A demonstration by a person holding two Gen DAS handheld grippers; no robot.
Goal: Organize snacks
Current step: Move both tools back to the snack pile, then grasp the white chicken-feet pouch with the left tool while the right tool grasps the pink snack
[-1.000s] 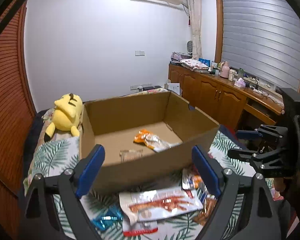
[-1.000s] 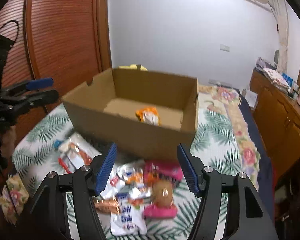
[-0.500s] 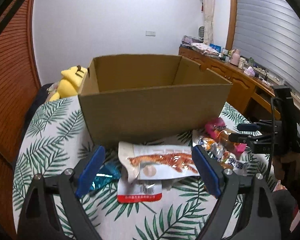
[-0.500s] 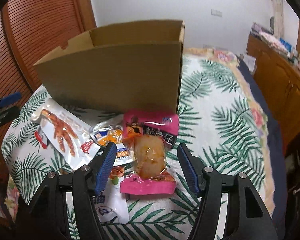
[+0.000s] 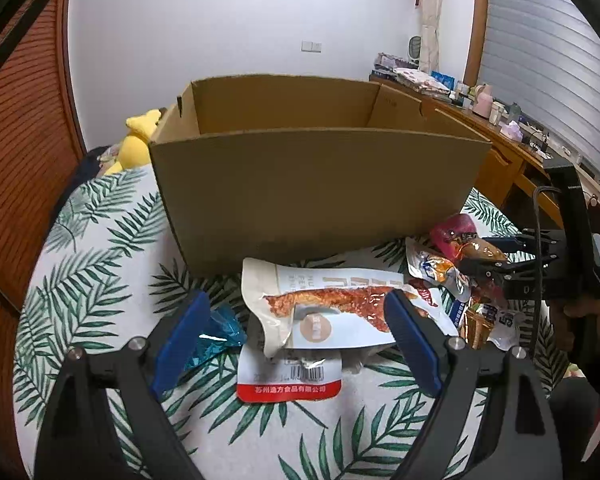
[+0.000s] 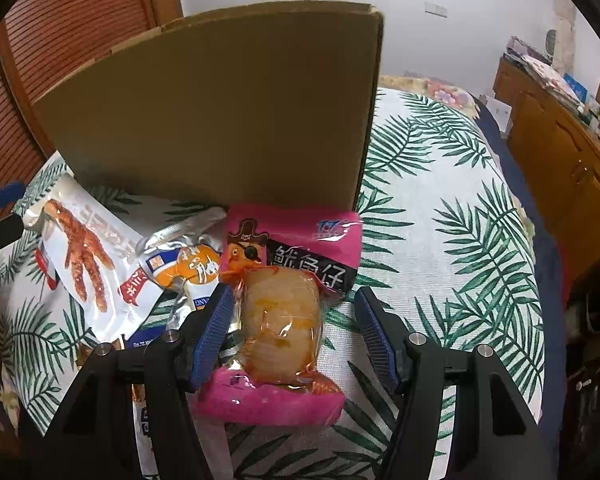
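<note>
Crinkling glossy pink packet (image 6: 296, 240), flat-walled cardboard box (image 6: 228, 120)

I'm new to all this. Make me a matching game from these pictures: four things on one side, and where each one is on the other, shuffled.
Things:
1. white chicken-foot packet
2. pink snack pack
3. yellow plush toy
4. blue wrapper

Places:
A. behind the cardboard box's left corner
B. by the left tool's left finger
C. between the left tool's open fingers
D. between the right tool's open fingers

Pairs: 1-C, 2-D, 3-A, 4-B
</note>
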